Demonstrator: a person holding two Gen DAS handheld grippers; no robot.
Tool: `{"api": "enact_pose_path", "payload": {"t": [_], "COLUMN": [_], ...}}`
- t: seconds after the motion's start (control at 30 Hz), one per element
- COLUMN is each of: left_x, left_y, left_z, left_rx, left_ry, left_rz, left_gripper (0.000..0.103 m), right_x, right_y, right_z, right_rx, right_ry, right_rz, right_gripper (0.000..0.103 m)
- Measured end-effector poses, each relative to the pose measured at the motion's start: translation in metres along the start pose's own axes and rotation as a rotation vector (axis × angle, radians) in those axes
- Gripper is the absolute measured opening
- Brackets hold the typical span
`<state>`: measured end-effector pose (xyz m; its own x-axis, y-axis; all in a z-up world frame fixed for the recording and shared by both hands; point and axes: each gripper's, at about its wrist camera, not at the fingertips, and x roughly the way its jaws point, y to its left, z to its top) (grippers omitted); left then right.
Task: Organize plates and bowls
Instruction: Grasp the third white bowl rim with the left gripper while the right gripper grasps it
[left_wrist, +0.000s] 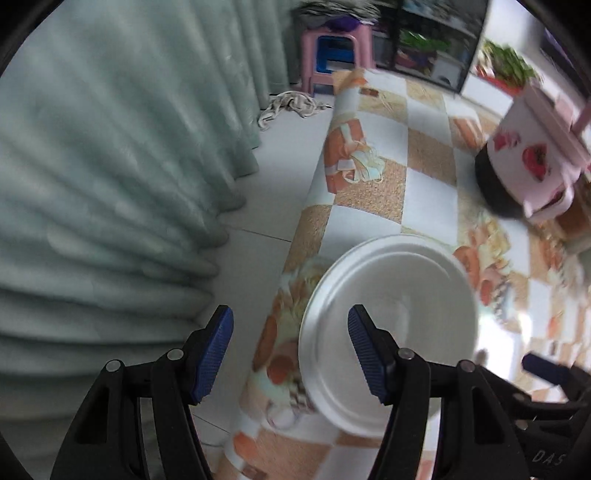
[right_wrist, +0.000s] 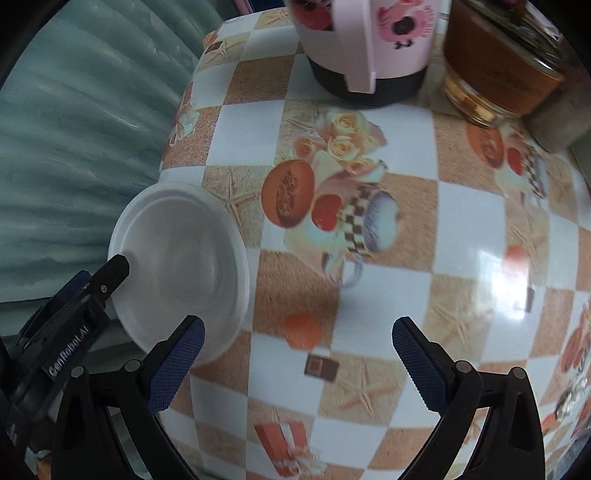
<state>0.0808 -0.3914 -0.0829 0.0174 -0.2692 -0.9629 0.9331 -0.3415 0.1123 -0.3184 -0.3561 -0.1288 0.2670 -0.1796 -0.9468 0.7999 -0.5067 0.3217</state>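
Down in the left wrist view, the left gripper (left_wrist: 290, 354) hangs with fingers spread and nothing between them; the white bowl (left_wrist: 388, 332) lies at about four o'clock, at the edge of the checked tablecloth (left_wrist: 424, 155), behind the right pad. A pink floral kettle (left_wrist: 528, 158) stands at two o'clock, blurred.

From the right wrist, the right gripper (right_wrist: 297, 365) is spread wide, empty. The bowl (right_wrist: 181, 266) sits at nine o'clock by the table's edge, the left gripper (right_wrist: 110, 273) apparently touching its rim. An amber jar (right_wrist: 498, 66) stands at one o'clock beside the kettle (right_wrist: 365, 44).

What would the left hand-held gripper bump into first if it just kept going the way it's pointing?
Probably the white plate's rim at the table edge: the left hand-held gripper straddles it, open and empty. Depth is unclear.
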Motion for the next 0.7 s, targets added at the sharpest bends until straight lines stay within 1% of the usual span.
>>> {"api": "enact_pose_path", "payload": {"t": [0.07, 0.13, 0.2, 0.23, 0.27, 0.3, 0.33, 0.37, 0.4, 0.47, 0.53, 0.6, 0.7], "left_x": [0.012, 0.025, 0.033, 0.037, 0.04, 0.041, 0.043, 0.044, 0.044, 0.043, 0.039, 0.033, 0.024], "left_y": [-0.006, -0.009, -0.008, -0.008, -0.009, -0.009, -0.012, -0.016, -0.019, -0.028, -0.035, -0.045, -0.064], "left_z": [0.005, 0.008, 0.009, 0.009, 0.009, 0.008, 0.007, 0.007, 0.007, 0.004, -0.003, -0.014, -0.04], "left_rx": [0.049, 0.074, 0.073, 0.069, 0.063, 0.061, 0.06, 0.059, 0.064, 0.084, 0.098, 0.13, 0.182], "left_ry": [0.017, 0.036, 0.066, 0.087, 0.104, 0.114, 0.128, 0.138, 0.145, 0.158, 0.159, 0.164, 0.185], "left_rz": [0.025, 0.044, 0.022, 0.004, -0.007, -0.019, -0.046, -0.066, -0.071, -0.092, -0.092, -0.094, -0.109], "left_gripper": [0.068, 0.068, 0.068, 0.068, 0.064, 0.058, 0.045, 0.039, 0.039, 0.036, 0.035, 0.035, 0.035], "right_x": [0.009, 0.016, 0.021, 0.025, 0.027, 0.026, 0.027, 0.028, 0.03, 0.035, 0.035, 0.033, 0.028], "right_y": [0.003, 0.007, 0.009, 0.011, 0.012, 0.014, 0.018, 0.022, 0.024, 0.025, 0.017, 0.01, -0.003], "right_z": [0.005, 0.007, 0.007, 0.007, 0.006, 0.006, 0.006, 0.006, 0.006, 0.005, 0.0, -0.007, -0.029], "right_rx": [-0.009, -0.018, -0.025, -0.029, -0.032, -0.044, -0.058, -0.071, -0.08, -0.069, -0.038, -0.05, -0.063], "right_ry": [0.003, 0.002, 0.001, 0.007, 0.012, 0.0, 0.0, 0.001, 0.012, 0.043, 0.048, 0.06, 0.087], "right_rz": [-0.003, -0.005, -0.007, -0.001, -0.002, -0.012, 0.005, 0.024, 0.042, 0.086, 0.102, 0.09, 0.066], "right_gripper": [0.102, 0.101, 0.095, 0.084, 0.071, 0.071, 0.062, 0.053, 0.045, 0.02, 0.02, 0.02, 0.02]}}
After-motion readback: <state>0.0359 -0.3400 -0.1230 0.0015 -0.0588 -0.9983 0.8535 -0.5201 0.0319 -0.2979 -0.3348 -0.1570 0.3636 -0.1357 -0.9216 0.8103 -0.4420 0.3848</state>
